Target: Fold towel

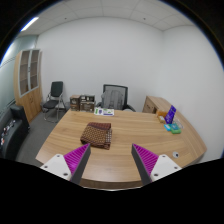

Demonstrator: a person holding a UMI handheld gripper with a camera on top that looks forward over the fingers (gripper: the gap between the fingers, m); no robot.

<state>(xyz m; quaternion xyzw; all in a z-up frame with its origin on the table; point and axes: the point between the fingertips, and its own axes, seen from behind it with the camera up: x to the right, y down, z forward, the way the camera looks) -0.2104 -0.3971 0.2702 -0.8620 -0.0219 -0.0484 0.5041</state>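
A brown checked towel (pixel 96 134) lies folded flat on the wooden table (pixel 125 130), a little left of its middle. My gripper (pixel 112 158) hovers above the table's near edge. Its two fingers with purple pads (pixel 77 158) stand wide apart with nothing between them. The towel is beyond the fingers, just ahead of the left one, and apart from both.
A teal and purple object (pixel 171 120) sits at the table's right end. Two office chairs (pixel 55 98) stand behind the table. A wooden cabinet (pixel 31 88) is at the left wall, a low sideboard (pixel 154 104) at the right, and a black device (pixel 12 128) by the table's left end.
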